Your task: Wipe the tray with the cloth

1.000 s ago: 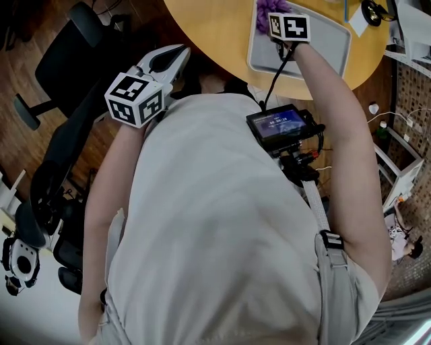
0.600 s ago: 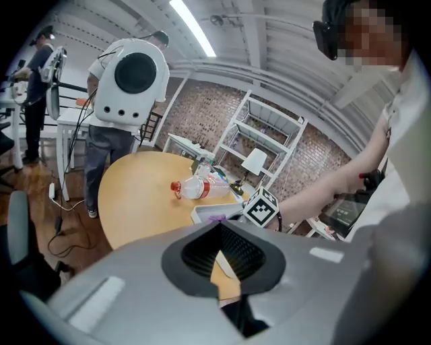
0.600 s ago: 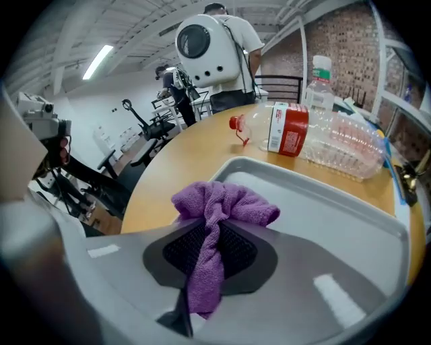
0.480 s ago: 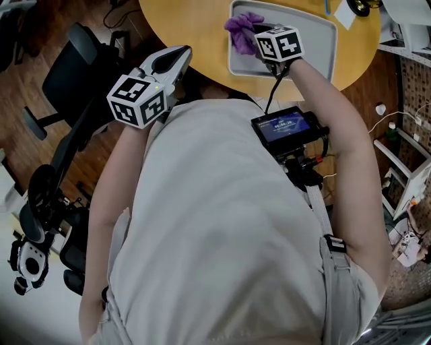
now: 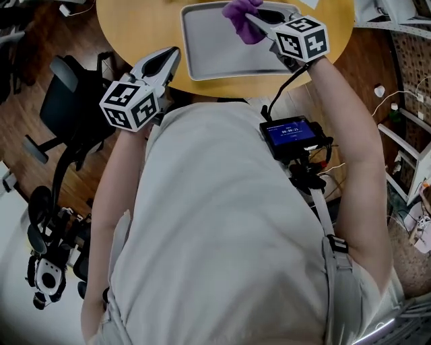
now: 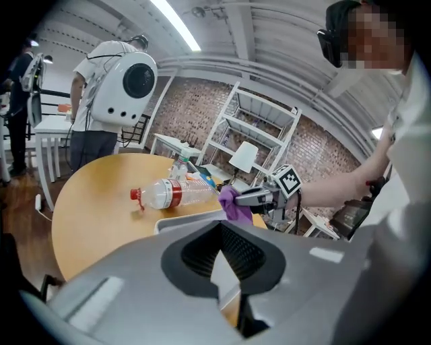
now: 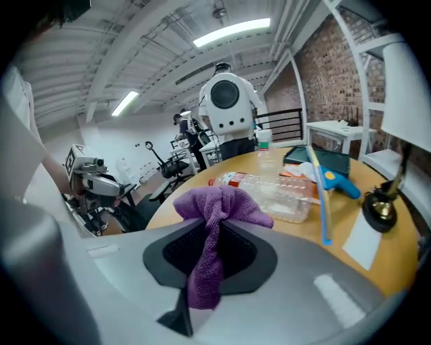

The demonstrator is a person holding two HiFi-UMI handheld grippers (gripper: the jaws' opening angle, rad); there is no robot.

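A grey tray (image 5: pixel 209 54) lies on the round wooden table (image 5: pixel 135 27), close to its near edge. My right gripper (image 5: pixel 254 19) is over the tray's far middle, shut on a purple cloth (image 5: pixel 237 15) that bunches out past its tips. In the right gripper view the cloth (image 7: pixel 214 214) hangs pinched between the jaws of the right gripper (image 7: pixel 205 266). My left gripper (image 5: pixel 167 59) hovers at the table's edge, left of the tray, shut with nothing in it. In the left gripper view the left gripper (image 6: pixel 225 269) points at the tray's rim (image 6: pixel 185 220), the cloth (image 6: pixel 234 204) and the right gripper (image 6: pixel 259 197).
An empty plastic bottle (image 6: pixel 172 194) lies on its side beyond the tray. A blue tool (image 7: pixel 335 179), a paper sheet (image 7: pixel 367 242) and a small black object (image 7: pixel 378 207) sit to the right. Office chairs (image 5: pixel 67 101) stand at the left, shelving (image 6: pixel 259 145) at the right, and a person (image 6: pixel 108 101) behind.
My right gripper has carried the cloth from the tray's left part toward its middle. The left gripper has stayed at the table's edge. The head camera has shifted.
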